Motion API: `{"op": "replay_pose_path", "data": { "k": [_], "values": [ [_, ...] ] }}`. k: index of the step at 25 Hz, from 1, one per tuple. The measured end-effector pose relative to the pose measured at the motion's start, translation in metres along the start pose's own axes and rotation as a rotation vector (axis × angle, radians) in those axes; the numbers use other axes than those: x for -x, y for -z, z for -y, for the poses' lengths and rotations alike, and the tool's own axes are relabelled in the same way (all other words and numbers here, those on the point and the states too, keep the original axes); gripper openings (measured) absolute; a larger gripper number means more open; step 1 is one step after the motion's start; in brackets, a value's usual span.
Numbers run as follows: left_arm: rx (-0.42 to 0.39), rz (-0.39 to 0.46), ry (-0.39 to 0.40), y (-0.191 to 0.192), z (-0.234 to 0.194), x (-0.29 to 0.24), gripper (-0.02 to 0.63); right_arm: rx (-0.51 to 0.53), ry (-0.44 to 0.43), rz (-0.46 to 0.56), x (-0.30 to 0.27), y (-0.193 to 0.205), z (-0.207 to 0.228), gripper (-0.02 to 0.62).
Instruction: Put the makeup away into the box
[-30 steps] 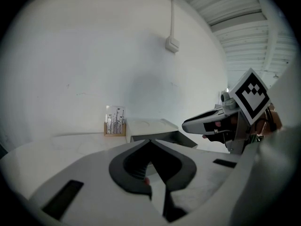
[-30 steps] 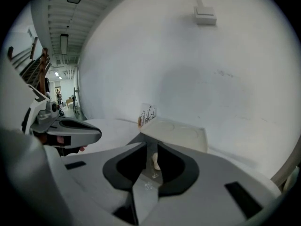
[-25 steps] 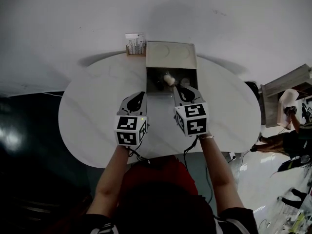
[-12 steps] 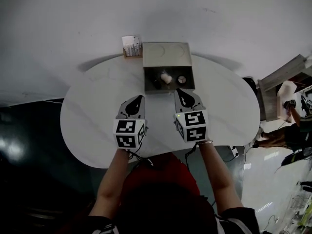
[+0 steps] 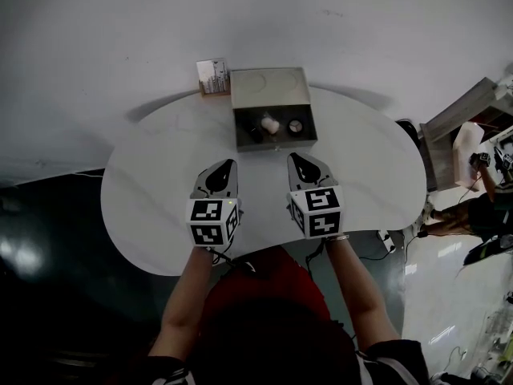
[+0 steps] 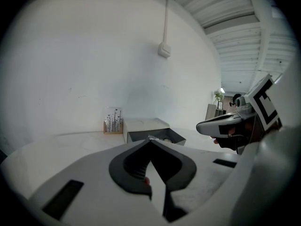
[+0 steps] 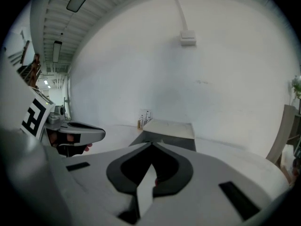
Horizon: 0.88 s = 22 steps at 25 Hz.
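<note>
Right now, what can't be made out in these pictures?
- Items in the box: head view, too small to identify; gripper views, mostly behind its front wall.
- What stands in the wooden holder: too small in every view.
- Table near edge: head view, partly covered by the person's arms.

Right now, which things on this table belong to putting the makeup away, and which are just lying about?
Job in hand:
- box, open
- makeup inside it
- left gripper and right gripper, both shut, empty

Lying about:
- rack of thin sticks beside the box
</note>
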<state>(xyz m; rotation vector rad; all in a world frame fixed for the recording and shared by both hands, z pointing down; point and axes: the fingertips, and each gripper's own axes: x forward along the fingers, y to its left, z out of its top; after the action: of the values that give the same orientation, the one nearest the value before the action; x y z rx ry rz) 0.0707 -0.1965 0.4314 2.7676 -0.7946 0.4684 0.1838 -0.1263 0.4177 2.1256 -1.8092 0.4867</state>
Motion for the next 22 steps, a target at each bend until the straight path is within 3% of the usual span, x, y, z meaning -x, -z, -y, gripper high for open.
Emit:
{"op": "replay_pose_path", "data": {
  "k": [5,22],
  "values": [
    [0.003,0.001,-0.003,0.001,-0.004,0.006,0.021,-0.066,-0.037,-0.025,0.003,0.011,-0.008,0.014],
    [0.018,0.012,-0.019,0.001,-0.016,0.010,0.021,-0.099,-0.043,0.004,0.004,0.005,-0.013,0.014]
  ]
}}
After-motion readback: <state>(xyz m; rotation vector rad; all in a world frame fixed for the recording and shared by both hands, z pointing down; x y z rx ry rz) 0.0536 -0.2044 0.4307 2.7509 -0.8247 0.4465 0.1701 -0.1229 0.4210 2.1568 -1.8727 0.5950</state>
